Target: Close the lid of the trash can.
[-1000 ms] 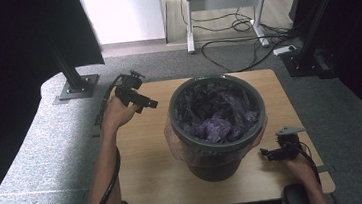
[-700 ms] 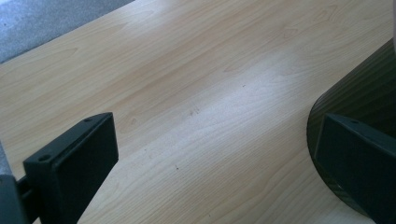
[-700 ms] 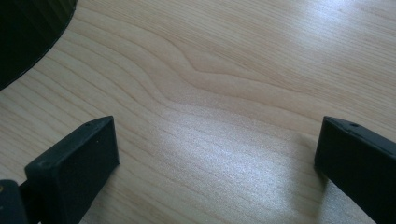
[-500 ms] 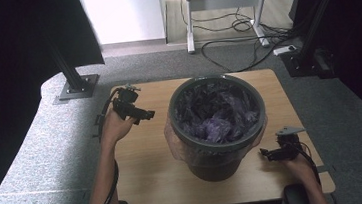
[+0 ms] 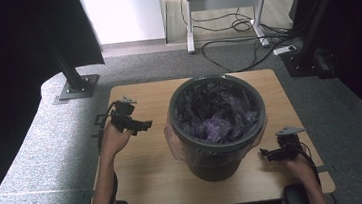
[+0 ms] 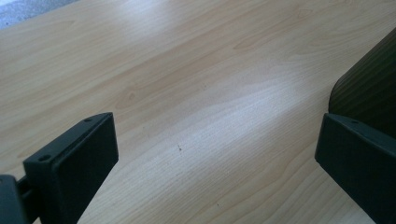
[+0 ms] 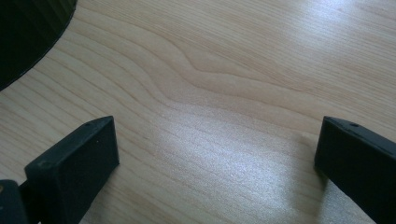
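A dark grey round plastic bin (image 5: pixel 217 123), lined w/ a clear bag and holding crumpled purple plastic (image 5: pixel 217 112), is standing mid-table on a light wooden tabletop (image 5: pixel 140 166). Compared w/ a second ago, the left gripper (image 5: pixel 146 125) is sitting farther back from the bin's rim and lower toward the table's left side, jaws spread wide w/ nothing between them; this suggests it is letting go of the liner edge or repositioning. The right gripper (image 5: pixel 264 152) is resting in the same spot near the bin's base, jaws likewise wide apart and empty. In the left gripper view, the bin wall (image 6: pixel 369 88) is partly cut off at the frame edge. Bag folds inside are hard to make out.
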{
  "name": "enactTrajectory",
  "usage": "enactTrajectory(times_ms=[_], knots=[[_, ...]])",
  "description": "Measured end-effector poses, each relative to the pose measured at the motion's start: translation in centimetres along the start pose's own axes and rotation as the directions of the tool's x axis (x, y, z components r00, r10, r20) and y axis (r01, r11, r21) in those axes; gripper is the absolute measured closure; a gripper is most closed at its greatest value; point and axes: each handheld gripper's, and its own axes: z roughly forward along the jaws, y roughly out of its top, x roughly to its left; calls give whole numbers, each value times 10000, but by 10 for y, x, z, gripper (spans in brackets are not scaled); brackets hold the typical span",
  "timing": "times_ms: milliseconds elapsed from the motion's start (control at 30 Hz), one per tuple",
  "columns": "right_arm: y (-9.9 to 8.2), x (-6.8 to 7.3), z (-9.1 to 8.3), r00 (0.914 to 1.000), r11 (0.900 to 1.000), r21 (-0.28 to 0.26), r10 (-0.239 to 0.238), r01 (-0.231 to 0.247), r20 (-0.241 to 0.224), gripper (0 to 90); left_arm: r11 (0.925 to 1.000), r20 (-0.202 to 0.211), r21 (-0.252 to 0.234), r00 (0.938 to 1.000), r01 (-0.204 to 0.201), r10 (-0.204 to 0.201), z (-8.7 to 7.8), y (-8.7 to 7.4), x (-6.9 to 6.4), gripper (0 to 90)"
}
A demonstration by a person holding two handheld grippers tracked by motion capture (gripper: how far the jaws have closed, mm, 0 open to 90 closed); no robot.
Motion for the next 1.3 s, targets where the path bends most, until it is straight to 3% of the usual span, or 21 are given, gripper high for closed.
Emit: enactTrajectory(times_ms=[600, 1300], knots=[[0, 0, 0, 10000, 10000, 11, 35, -35, 0, 0, 9975, 228, -442, 9983, 548, -538, 22, -50, 4, 0], [0, 0, 0, 10000, 10000, 12, 34, -34, -1, 0, 9985, -104, -340, 9990, 436, -440, 40, -98, 2, 0]])
